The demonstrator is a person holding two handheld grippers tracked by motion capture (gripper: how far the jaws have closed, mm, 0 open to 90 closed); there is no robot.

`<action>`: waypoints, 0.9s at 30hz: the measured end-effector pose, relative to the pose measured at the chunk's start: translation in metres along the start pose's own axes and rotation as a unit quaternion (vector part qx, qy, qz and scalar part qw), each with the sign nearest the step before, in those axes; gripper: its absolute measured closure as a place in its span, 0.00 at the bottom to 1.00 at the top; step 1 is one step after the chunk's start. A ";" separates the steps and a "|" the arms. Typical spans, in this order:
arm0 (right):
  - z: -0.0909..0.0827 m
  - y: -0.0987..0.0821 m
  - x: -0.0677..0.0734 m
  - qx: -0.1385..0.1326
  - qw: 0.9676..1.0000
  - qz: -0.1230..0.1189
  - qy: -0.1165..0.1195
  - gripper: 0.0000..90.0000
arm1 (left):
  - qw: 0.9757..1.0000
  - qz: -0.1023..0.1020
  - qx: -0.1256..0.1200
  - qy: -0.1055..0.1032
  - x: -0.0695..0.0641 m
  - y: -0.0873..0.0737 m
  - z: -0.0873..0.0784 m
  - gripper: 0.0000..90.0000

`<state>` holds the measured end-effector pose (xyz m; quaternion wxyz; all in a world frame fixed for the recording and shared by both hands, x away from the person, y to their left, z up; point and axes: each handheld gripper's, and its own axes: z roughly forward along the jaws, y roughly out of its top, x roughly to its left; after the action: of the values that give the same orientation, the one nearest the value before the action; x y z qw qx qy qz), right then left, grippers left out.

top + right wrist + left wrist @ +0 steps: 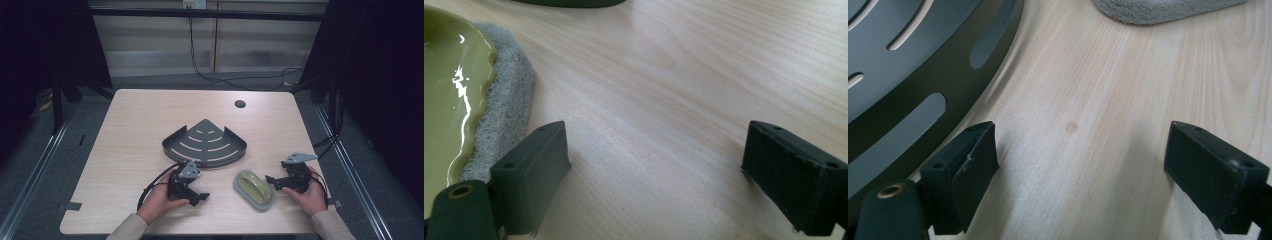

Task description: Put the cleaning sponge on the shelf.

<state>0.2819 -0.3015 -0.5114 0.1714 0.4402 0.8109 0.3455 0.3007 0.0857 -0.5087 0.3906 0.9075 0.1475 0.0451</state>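
Both hands rest at the near edge of the tabletop (130, 135), each with its jaws spread apart and nothing between them. Left gripper (196, 194) sits just near of the dark slotted corner shelf (205, 142). Right gripper (274, 182) lies just right of the green-topped scrubbing sponge (255, 189), one jaw almost at its grey felt edge (506, 115).

We are seeing a pale matt wood-grain surface (135, 125), a dark matt metal corner shelf (205, 142), a rough grey felt pad (506, 100), a glossy olive glazed dish (446, 85), matt black tongs (654, 175).
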 end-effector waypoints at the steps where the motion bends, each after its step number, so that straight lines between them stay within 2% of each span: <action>1: 0.000 0.003 0.000 0.012 1.000 0.002 0.000 0.13 | 1.000 0.000 0.000 0.000 0.000 0.000 0.000 0.15; 6: -0.001 0.009 0.000 0.039 0.999 -0.001 0.006 0.16 | 1.000 0.000 0.000 -0.001 0.000 0.000 0.000 0.15; 11: -0.008 0.019 0.004 0.083 0.996 -0.003 0.018 0.23 | 1.000 0.001 0.002 -0.001 0.000 0.000 0.000 0.15; 13: -0.011 0.024 0.005 0.088 0.996 -0.004 0.025 0.26 | 1.000 0.001 0.002 -0.001 0.000 0.000 0.000 0.15; 20: -0.025 0.041 0.007 0.133 0.990 -0.006 0.042 0.29 | 1.000 0.000 0.000 -0.002 0.000 0.000 0.000 0.15; 25: -0.034 0.053 0.008 0.155 0.987 -0.004 0.050 0.30 | 1.000 0.002 0.002 -0.002 0.001 0.000 0.000 0.15; 27: -0.036 0.058 0.009 0.163 0.985 -0.011 0.052 0.32 | 1.000 0.002 0.002 -0.002 0.001 0.000 0.000 0.15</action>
<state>0.2899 -0.2871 -0.4446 0.0589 0.4349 0.8688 0.2293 0.3013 0.0858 -0.5085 0.3893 0.9086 0.1448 0.0441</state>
